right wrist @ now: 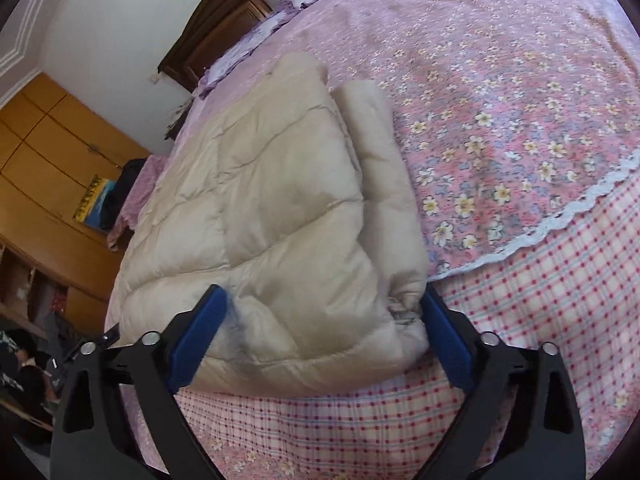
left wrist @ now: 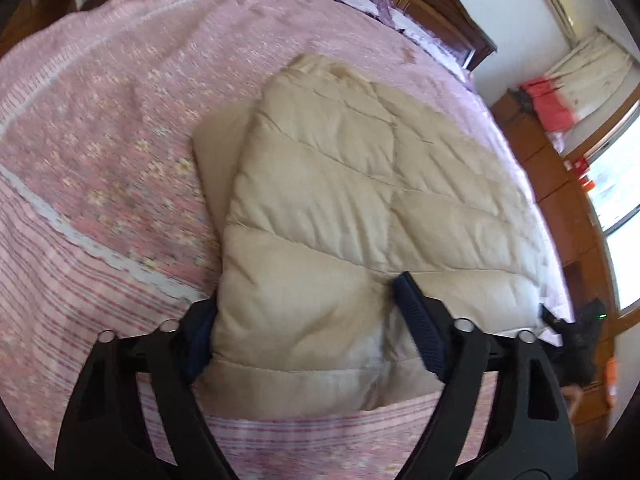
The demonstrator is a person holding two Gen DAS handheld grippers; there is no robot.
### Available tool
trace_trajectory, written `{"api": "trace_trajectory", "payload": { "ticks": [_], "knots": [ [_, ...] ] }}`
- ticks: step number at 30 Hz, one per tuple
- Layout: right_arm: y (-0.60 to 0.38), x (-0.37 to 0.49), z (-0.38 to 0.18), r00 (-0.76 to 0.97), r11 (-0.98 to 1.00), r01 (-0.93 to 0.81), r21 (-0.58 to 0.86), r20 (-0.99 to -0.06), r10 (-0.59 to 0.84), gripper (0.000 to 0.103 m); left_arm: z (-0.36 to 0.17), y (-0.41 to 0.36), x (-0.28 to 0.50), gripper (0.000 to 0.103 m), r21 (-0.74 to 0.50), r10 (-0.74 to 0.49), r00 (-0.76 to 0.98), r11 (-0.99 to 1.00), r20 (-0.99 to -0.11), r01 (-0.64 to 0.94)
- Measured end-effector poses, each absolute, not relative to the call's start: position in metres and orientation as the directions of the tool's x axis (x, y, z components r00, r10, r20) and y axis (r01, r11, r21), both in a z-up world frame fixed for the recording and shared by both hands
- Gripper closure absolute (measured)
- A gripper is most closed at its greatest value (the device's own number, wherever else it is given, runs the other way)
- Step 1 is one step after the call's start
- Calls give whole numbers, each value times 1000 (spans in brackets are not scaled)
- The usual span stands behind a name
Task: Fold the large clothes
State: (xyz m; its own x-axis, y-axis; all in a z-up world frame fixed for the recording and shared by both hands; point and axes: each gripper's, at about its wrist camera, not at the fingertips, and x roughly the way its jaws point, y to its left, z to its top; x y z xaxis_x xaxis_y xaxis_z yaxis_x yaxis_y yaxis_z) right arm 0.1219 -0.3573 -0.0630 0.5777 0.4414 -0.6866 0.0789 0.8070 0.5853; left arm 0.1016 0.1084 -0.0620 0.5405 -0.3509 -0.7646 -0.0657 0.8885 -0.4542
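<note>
Bedroom scene seen from two cameras, one on each hand-held gripper, both looking down at a beige quilted down jacket [left wrist: 352, 184] lying on a bed [left wrist: 100, 160] covered with a pink flowered and checked spread. The jacket sits near the bed's near edge, already gathered into a thick, roughly oblong bundle, with a smooth layer of the same fabric, possibly a sleeve or an inner panel, showing along one long side. The left gripper [left wrist: 304, 320] straddles one near corner of the bundle: puffy fabric fills the space between its dark blue pads, and both pads appear to press against it, so it reads as clamped on the jacket. The right gripper [right wrist: 324, 332] straddles the opposite near corner, its bright blue pads against either side of the padded edge, a bit of grey trim or zipper showing beside one pad; it too looks closed on the jacket, at a wide spread because the fabric is bulky. A dark wooden headboard [right wrist: 224, 12] and pale lilac pillows sit at the far end of the bed, with wooden cabinets along the wall. As a judgement, the folding is well along: the sides seem already turned in, and what probably remains is carrying this near end over toward the far end, then tidying.
</note>
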Motion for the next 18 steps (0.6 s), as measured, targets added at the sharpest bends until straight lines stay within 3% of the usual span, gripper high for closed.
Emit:
{"api": "trace_trajectory", "payload": {
  "ticks": [2, 4, 6, 10, 18],
  "knots": [
    [-360, 120, -62, 587, 797, 86, 598, -677, 445, 34, -61, 107, 100, 47, -456, -357, 546, 888, -758, -52],
    [-365, 115, -61, 589, 764, 73, 642, -646, 486, 56, -59, 109, 99, 72, -479, -383, 543, 877, -748, -42],
    [-367, 109, -58, 592, 754, 54, 655, -629, 504, 66, -56, 113, 98, 80, -502, -408, 534, 864, -741, -37],
    [-366, 98, -40, 604, 764, 39, 644, -624, 495, 73, -43, 113, 91, 84, -525, -434, 518, 851, -737, -33],
    [-378, 48, -10, 597, 808, 15, 590, -653, 466, 73, -22, 97, 55, 84, -505, -442, 470, 863, -764, -10]
  ]
}}
